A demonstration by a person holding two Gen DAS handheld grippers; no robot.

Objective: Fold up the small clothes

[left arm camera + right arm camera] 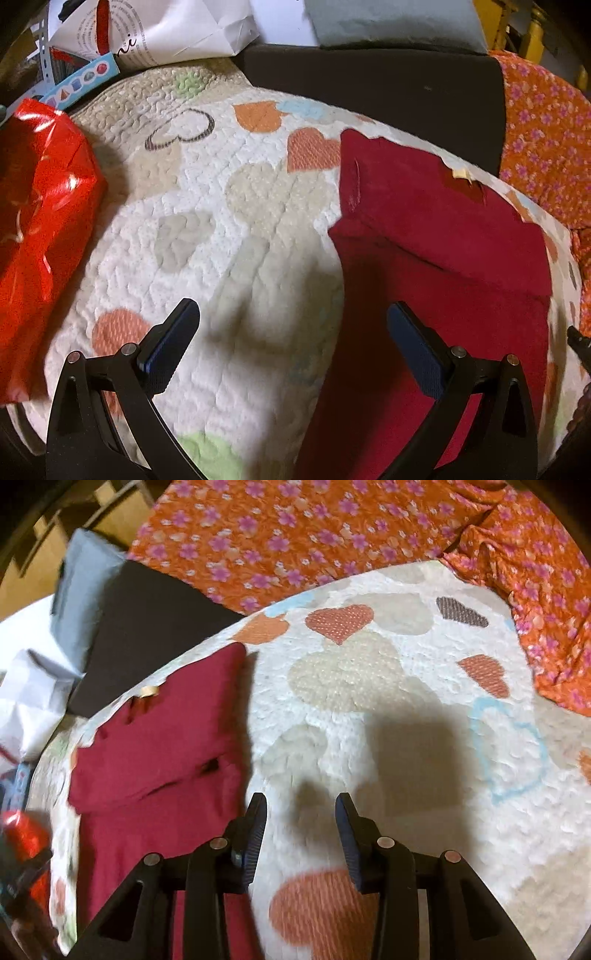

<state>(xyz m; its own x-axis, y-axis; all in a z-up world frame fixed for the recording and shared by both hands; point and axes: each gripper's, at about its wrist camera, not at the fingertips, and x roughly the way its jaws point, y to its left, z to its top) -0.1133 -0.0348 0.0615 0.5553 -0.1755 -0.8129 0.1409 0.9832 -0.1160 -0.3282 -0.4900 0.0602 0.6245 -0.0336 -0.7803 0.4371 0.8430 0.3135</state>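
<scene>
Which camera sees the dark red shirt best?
The right wrist camera. There the red shirt lies almost whole on the heart quilt, with its folded top part and the small tag at the neck showing. The left wrist camera sees it too, but the right finger covers some of it.

A dark red garment lies on a cream quilt patterned with hearts (orange, beige, pale blue); beside it, orange cloth with pink flowers and a shiny red bag.
</scene>
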